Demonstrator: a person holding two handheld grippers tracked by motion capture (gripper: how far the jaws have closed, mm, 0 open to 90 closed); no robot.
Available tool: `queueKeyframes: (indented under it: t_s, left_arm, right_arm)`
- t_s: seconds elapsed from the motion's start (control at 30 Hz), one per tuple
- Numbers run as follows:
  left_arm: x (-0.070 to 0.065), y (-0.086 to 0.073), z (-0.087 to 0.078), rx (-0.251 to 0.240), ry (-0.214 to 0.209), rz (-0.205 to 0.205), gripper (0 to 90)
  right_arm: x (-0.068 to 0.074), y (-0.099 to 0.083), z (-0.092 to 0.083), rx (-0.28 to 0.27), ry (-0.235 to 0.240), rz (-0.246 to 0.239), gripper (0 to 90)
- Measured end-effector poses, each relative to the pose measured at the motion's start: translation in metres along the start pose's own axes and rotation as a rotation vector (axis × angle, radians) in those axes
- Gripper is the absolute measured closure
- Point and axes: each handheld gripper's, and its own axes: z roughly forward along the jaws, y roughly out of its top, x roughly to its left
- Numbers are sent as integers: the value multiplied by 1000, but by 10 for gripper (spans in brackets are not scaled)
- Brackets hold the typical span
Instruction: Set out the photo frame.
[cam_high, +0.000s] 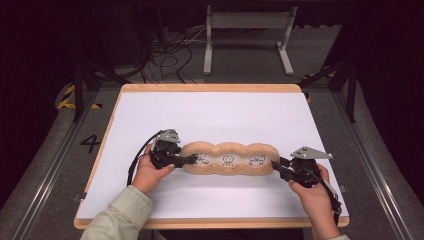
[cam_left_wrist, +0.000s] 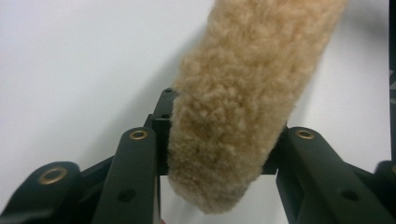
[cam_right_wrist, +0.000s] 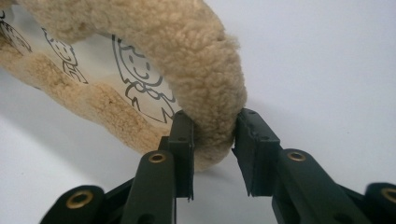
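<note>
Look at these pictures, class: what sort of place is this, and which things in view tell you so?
Probably a lab or recording studio, not a home. A white-topped table stands on a grey floor with hazard tape, loose cables lie behind, and dark metal stands flank the table.

A fleecy tan mat (cam_high: 229, 159) lies on the white-topped table (cam_high: 210, 112).
</note>
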Motion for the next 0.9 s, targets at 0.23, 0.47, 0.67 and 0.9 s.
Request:
queueKeyframes:
  t_s: [0.23,0.47,0.67,0.9]
  left_arm:
    - [-1,0,1,-2,19,-3,543]
    - [-3,-7,-7,-38,7,-24,325]
    - [-6,-14,-21,-59,82,-58,266]
    - [-20,-27,-48,-100,163,-82,252]
  right_arm:
    - [-2,-1,-1,-2,26,-8,672]
    - [-6,-3,-4,-1,18,-35,453]
    - [-16,-2,-11,-21,27,-32,403]
    - [-17,7,-16,-55,62,-60,383]
